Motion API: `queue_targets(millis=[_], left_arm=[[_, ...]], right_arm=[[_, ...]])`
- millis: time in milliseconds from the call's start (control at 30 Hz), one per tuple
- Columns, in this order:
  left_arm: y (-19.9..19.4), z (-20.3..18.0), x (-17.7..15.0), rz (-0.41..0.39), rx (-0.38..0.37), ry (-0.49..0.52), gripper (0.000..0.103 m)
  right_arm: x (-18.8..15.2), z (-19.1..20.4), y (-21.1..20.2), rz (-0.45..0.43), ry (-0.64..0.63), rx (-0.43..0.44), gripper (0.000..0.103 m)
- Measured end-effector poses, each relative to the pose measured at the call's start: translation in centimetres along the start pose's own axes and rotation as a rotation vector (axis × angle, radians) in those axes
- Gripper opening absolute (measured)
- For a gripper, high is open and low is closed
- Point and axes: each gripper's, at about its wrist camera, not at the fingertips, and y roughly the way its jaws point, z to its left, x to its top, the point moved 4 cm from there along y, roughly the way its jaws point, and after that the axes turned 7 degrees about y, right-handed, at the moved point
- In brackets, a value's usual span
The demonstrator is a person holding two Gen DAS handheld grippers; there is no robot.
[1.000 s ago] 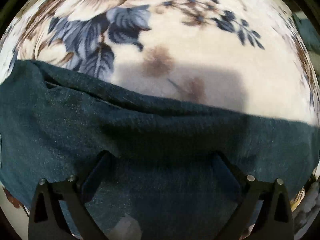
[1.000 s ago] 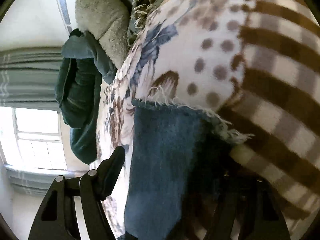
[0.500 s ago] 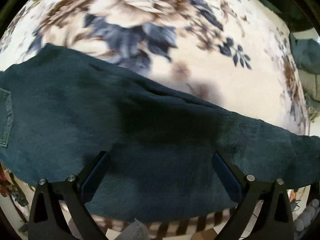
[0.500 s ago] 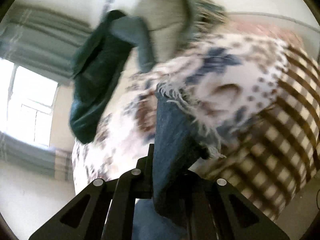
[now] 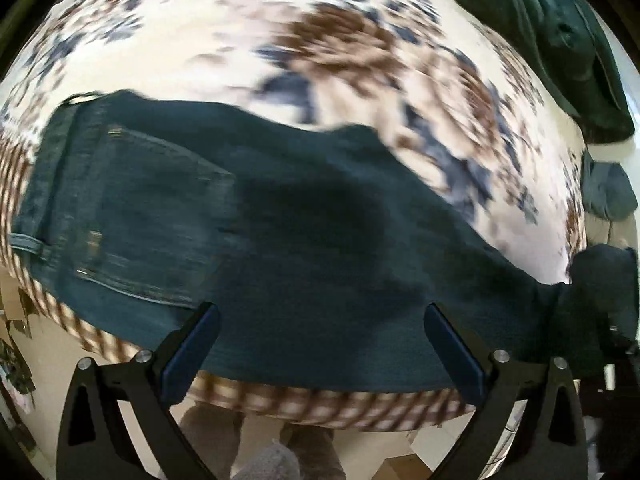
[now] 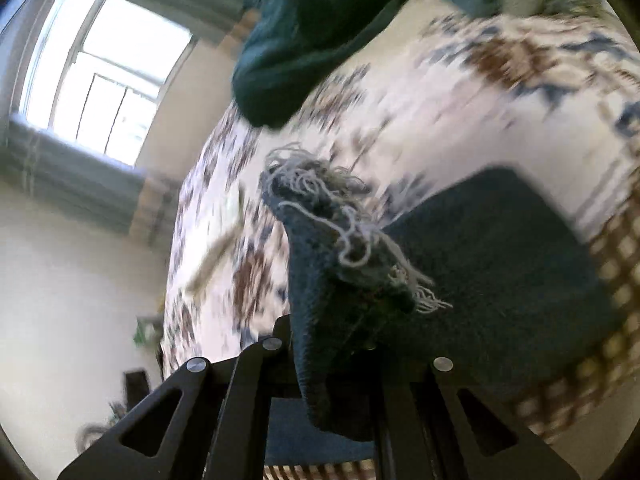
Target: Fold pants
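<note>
Dark blue jeans [image 5: 280, 240] lie stretched across a floral blanket [image 5: 240, 40], waistband and back pocket at the left, leg running right. My left gripper [image 5: 320, 344] is open and empty, raised above the jeans near the bed's front edge. My right gripper [image 6: 332, 344] is shut on the frayed hem of the jeans leg [image 6: 340, 248] and holds it lifted above the blanket [image 6: 440, 100]. The rest of the leg [image 6: 500, 260] hangs down to the bed at the right.
A pile of dark green clothes [image 5: 540, 32] lies at the far right of the bed; it also shows in the right wrist view [image 6: 320, 20]. A checked bedspread edge [image 5: 320, 404] runs along the front. A window [image 6: 104, 68] is at the left.
My right gripper closed on the frayed hem and lifted it off the bed. My left gripper rose and pulled back, so the whole jeans now show.
</note>
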Motion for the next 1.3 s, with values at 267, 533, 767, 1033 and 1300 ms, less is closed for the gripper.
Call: queue_targets(millis=[267,533,767,1033,1300], left_arm=[[-1.6,5.1,1.3,-0.062,-0.02,-0.027,0.103],[-1.6,4.0,2.8,-0.07,-0.081,-0.024,0.103],[3.6,-1.3,2.0,0.04,-0.089,0.035,0.103],[6.4,-5.7,1.4,-0.001,-0.002,0.169,0.013],[4.9,-5.4,2.2,-0.07,-0.033,0.189,0.005]], right_arm=[[-10.0,-0.4,11.7,0.213,-0.042,-0.134,0.014],[-7.6,-0.1,9.4,0.331,0.077,0.03,0.08],[-2.7,-4.1,3.8,0.163,0.009,-0.334,0.087],[-0.5,-7.8,4.0,0.127,-0.186,-0.715,0.094],[-0.5,-8.8,3.7,0.158,-0.185,-0.734,0.094]])
